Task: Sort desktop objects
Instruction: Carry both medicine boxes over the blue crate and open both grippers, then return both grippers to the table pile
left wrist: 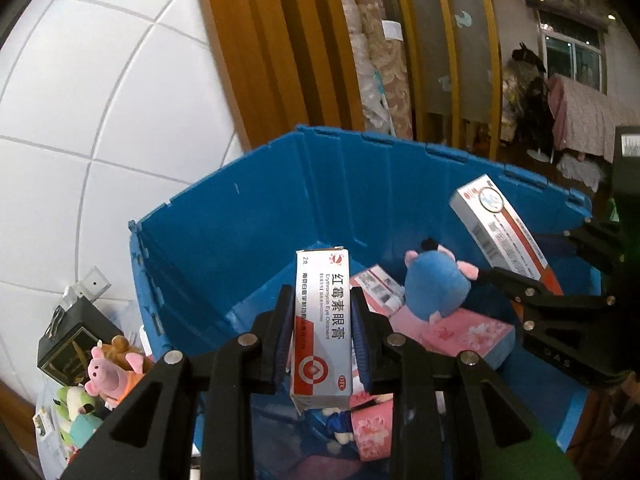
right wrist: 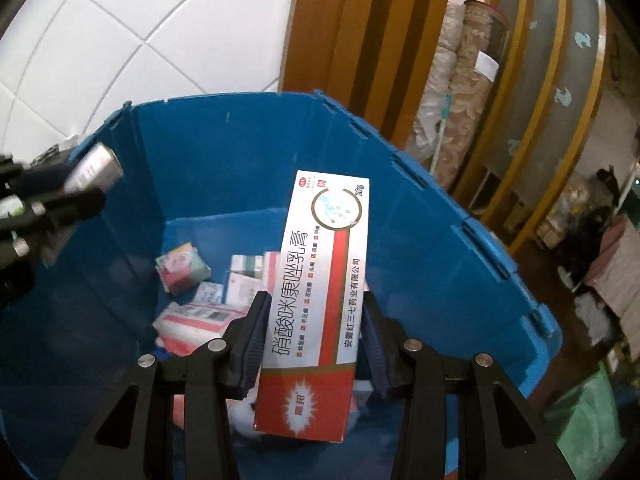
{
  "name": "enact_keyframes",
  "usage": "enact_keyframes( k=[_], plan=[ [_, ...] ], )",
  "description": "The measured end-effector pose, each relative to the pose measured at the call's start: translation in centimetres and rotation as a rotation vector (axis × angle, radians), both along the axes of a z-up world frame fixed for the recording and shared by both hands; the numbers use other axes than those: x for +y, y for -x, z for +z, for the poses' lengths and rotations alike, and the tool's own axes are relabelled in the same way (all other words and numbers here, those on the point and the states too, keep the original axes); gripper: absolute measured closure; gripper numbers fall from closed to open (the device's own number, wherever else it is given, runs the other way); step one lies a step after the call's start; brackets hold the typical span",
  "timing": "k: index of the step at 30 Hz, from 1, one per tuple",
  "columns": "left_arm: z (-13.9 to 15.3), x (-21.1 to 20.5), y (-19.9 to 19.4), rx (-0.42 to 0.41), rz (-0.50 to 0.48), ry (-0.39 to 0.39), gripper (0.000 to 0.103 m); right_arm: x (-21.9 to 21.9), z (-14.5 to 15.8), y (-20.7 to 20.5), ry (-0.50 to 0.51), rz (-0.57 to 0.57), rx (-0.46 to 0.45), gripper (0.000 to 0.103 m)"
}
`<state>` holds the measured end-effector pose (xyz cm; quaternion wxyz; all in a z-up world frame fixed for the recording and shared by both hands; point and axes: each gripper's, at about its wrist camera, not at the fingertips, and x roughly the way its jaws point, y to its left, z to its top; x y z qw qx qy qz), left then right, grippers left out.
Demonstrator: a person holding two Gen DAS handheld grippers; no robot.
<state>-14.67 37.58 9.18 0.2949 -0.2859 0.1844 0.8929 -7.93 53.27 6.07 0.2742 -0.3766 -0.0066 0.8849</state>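
**Two medicine boxes held over the blue bin**

A slim eye ointment box (left wrist: pixel 322 328) is clamped upright in the left gripper (left wrist: pixel 322 332), over the blue bin (left wrist: pixel 224 216). A longer cream box (right wrist: pixel 320 300) is pinched by the right gripper (right wrist: pixel 314 344) above the same bin. A blue plush (left wrist: pixel 434 288) and pink packets (left wrist: pixel 460 334) are piled inside.

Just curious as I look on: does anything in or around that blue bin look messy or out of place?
Mostly the blue bin itself: boxes and a blue plush toy lie jumbled at all angles. Several plush toys sit outside beside it. Nothing looks damaged or spilled.
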Motion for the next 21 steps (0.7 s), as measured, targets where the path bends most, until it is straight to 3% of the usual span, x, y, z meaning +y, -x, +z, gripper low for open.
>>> enact_keyframes(
  k=[5, 6, 8, 11, 13, 15, 17, 21],
  plan=[
    [0.1, 0.2, 0.4, -0.006, 0.014, 0.004, 0.073, 1.2, 0.3, -0.1, -0.015, -0.002, -0.012, 0.059],
    [0.1, 0.2, 0.4, -0.007, 0.015, 0.008, 0.069, 1.2, 0.2, -0.1, -0.016, 0.001, -0.012, 0.059],
    [0.1, 0.2, 0.3, -0.001, 0.018, 0.015, 0.049, 1.3, 0.2, -0.2, -0.016, 0.001, -0.015, 0.059],
    [0.3, 0.0, 0.0, 0.019, 0.02, 0.009, 0.035, 1.2, -0.1, -0.4, -0.014, -0.001, -0.017, 0.058],
    [0.3, -0.3, -0.1, 0.026, 0.022, 0.0, 0.034, 1.3, -0.4, -0.5, -0.009, -0.005, -0.019, 0.051],
    [0.3, -1.1, -0.3, 0.019, 0.02, -0.022, 0.034, 0.8, -0.4, -0.7, -0.012, -0.006, -0.014, 0.025],
    [0.5, -2.3, -0.5, 0.019, 0.028, -0.048, 0.034, 0.2, -0.1, -0.9, -0.024, -0.006, 0.002, 0.011],
    [1.4, -7.3, -1.6, 0.074, 0.096, -0.106, 0.032, -3.2, 1.6, -2.0, -0.052, 0.029, 0.094, 0.0]
  ],
)
